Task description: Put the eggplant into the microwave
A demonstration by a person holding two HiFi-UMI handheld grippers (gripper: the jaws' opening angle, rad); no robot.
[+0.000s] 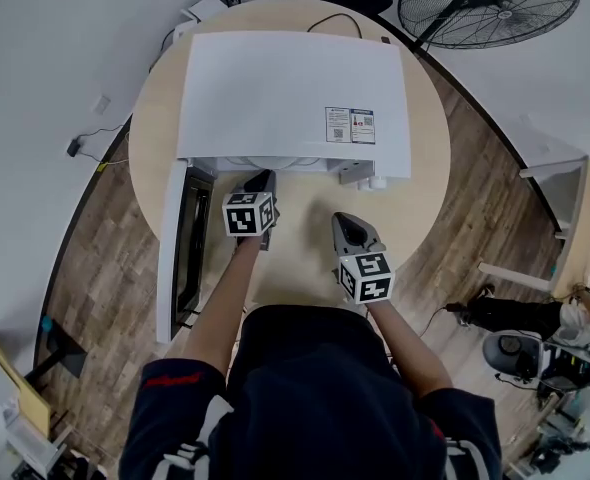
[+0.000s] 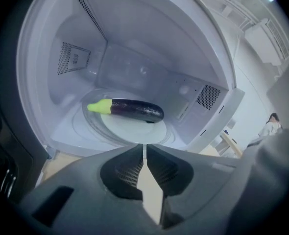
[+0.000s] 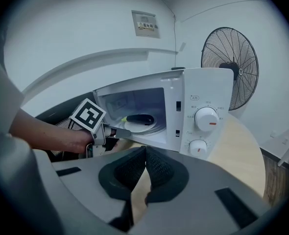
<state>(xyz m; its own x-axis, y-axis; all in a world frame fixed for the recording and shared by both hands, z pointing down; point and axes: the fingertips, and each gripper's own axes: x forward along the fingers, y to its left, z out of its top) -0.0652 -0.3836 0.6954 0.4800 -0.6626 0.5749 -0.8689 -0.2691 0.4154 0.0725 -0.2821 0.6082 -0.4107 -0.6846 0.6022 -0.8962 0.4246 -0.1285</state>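
The dark purple eggplant (image 2: 134, 109) with a pale green stem lies on the glass turntable (image 2: 130, 130) inside the white microwave (image 1: 295, 98); it also shows through the opening as the eggplant (image 3: 139, 117) in the right gripper view. The microwave door (image 1: 170, 258) is swung open to the left. My left gripper (image 2: 144, 148) is at the mouth of the oven, a little short of the eggplant, its jaws nearly together with a thin slit and nothing between them. My right gripper (image 3: 145, 150) is shut and empty, held back over the table in front of the control panel (image 3: 203, 126).
The microwave stands on a round wooden table (image 1: 425, 198). A standing fan (image 1: 490, 3) is behind the table on the right. Wood floor surrounds the table, with furniture and cables at the far right.
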